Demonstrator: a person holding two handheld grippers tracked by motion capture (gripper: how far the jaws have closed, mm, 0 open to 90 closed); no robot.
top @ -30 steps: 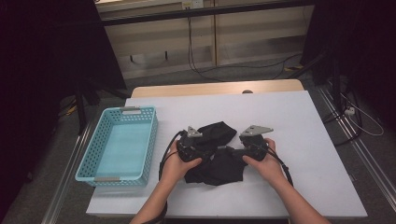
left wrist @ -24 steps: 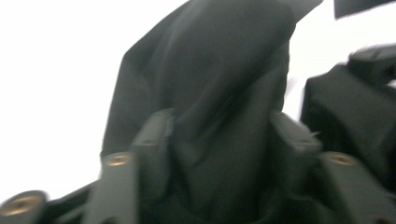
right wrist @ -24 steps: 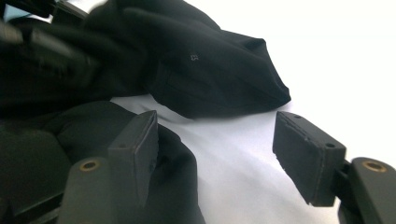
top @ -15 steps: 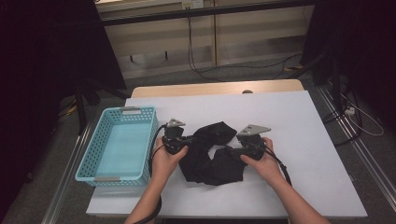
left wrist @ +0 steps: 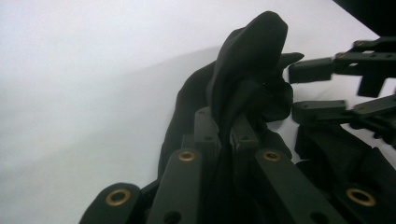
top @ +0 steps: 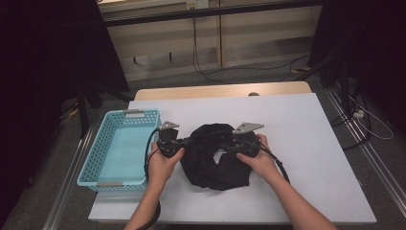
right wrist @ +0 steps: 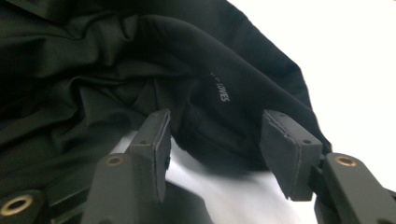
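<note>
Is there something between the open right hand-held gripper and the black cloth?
Nothing visible. The right hand-held gripper stands open right at the black cloth, whose fold lies just ahead of its jaws.

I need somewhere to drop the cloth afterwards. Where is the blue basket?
In the high view, the blue basket sits at the table's left edge, just left of the left gripper.

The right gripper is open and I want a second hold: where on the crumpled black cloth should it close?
Probably the thick rolled hem of the black cloth, which bulges between the right gripper's jaws; approach straight ahead, opposite the left gripper's pinch.
</note>
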